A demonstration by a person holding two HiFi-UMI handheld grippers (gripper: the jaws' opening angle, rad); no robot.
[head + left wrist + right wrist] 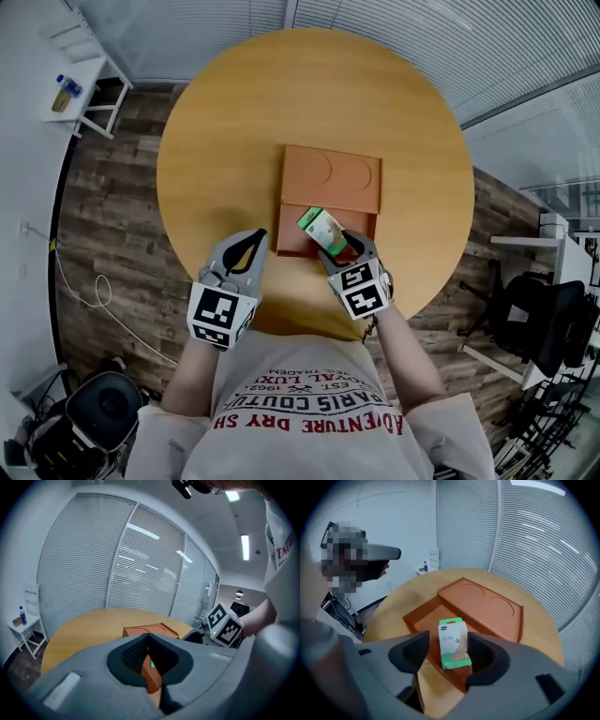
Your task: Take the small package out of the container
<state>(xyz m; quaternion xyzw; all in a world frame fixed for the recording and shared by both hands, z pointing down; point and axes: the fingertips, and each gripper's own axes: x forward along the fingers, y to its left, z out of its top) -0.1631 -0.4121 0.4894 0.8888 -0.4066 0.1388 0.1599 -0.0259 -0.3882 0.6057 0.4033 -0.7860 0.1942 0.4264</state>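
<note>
The round yellow-wood tabletop [234,122] stands on a floor of dark wood planks [112,234], in a room w/ white slatted blinds [422,37] along the walls. At abt 10 o'clock from the tabletop is a small white side table [94,70] w/ a blue bottle [66,92] on it. At 4 o'clock there is a black office chair [548,323]. A thin white cable [89,291] lies on the floor at 8 o'clock.

In the centre of the tabletop lies the flat orange-brown rectangular container [333,178]. Its 12 o'clock half is raised and has two round impressions; its 6 o'clock half is lower and open.

The small green-and-white cardboard package [453,641] stands in this lower half, near the 6 o'clock rim, nearly upright and a bit tilted. It has a blue oval logo in the upper corner, grey print, a beige picture on the front and green edges.

The right claw [448,638] is open abt midway, w/ the package between its jaws. The jaw at 3 o'clock is against the carton's side; the jaw at 9 o'clock is apart from it, so there is no grip on it.

The left claw [147,637] is at 7 o'clock from the container, tips together, holding nothing.
</note>
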